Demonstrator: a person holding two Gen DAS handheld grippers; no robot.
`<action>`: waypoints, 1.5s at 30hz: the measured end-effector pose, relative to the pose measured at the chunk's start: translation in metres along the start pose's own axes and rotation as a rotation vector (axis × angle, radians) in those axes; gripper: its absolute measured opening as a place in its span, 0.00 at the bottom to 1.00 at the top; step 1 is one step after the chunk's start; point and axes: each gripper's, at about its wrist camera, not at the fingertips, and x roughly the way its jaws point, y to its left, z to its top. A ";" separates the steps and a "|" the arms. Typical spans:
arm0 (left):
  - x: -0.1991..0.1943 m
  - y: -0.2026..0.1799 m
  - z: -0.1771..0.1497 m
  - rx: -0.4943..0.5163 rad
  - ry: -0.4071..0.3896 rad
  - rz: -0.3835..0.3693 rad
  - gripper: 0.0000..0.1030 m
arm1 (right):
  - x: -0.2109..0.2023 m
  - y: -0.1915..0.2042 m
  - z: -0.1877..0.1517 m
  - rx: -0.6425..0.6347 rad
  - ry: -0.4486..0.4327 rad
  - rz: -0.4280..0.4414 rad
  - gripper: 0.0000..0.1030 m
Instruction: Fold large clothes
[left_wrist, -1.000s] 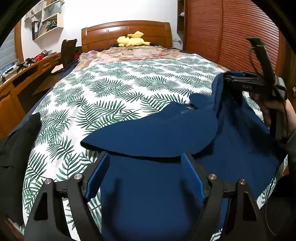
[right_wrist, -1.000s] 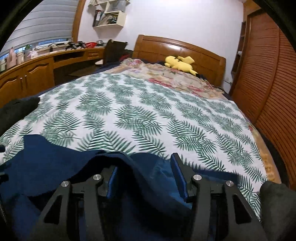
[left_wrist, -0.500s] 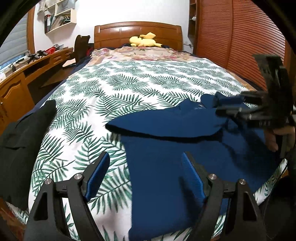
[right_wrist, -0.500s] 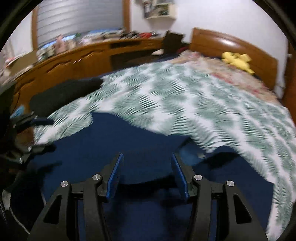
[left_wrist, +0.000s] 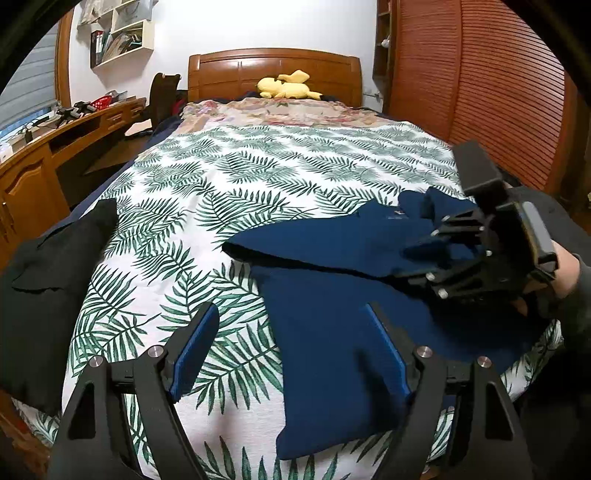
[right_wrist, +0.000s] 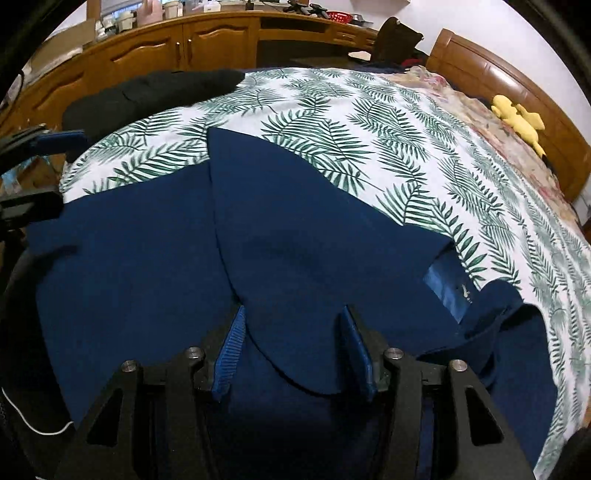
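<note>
Hovering low over the near end of the bed, the left gripper (left_wrist: 291, 339) has its blue-padded jaws spread wide and empty, one finger above the leaf-print bedspread (left_wrist: 229, 177), the other above the navy garment (left_wrist: 332, 332). To its right, the right gripper (right_wrist: 291, 347) has its jaws parted too, with a rounded flap of the navy cloth lying between the pads; from its own camera the pads do not appear to press the fabric, so it looks like a loose hover, not a grip.

The navy garment lies flat on the near right part of the bed. One sleeve (right_wrist: 280, 229) is folded across the body, its tip pointing left and far. A lighter blue lining with a small label (right_wrist: 452, 286) shows at the collar on the right.

Further out, a black garment (left_wrist: 48, 266) lies bunched at the near left edge. A yellow plush toy (left_wrist: 286, 85) sits by the wooden headboard (left_wrist: 273, 68) at the far end. A wooden desk (left_wrist: 55, 147) runs along the left wall, slatted wardrobe doors (left_wrist: 498, 92) along the right.

To fold well from here, my judgement is that each claw should pinch an edge of the garment, lift evenly, keep the folded sleeve flat, and lay the fold without dragging the bedspread.
</note>
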 end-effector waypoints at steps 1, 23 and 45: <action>0.000 -0.001 0.001 0.003 -0.003 -0.004 0.78 | 0.002 0.004 0.001 -0.012 -0.001 -0.036 0.05; 0.005 -0.015 0.009 0.056 0.002 -0.002 0.78 | -0.039 -0.039 -0.001 0.213 -0.221 0.007 0.48; 0.005 -0.015 0.001 0.056 0.019 0.004 0.78 | 0.004 -0.044 0.051 0.175 -0.242 -0.439 0.08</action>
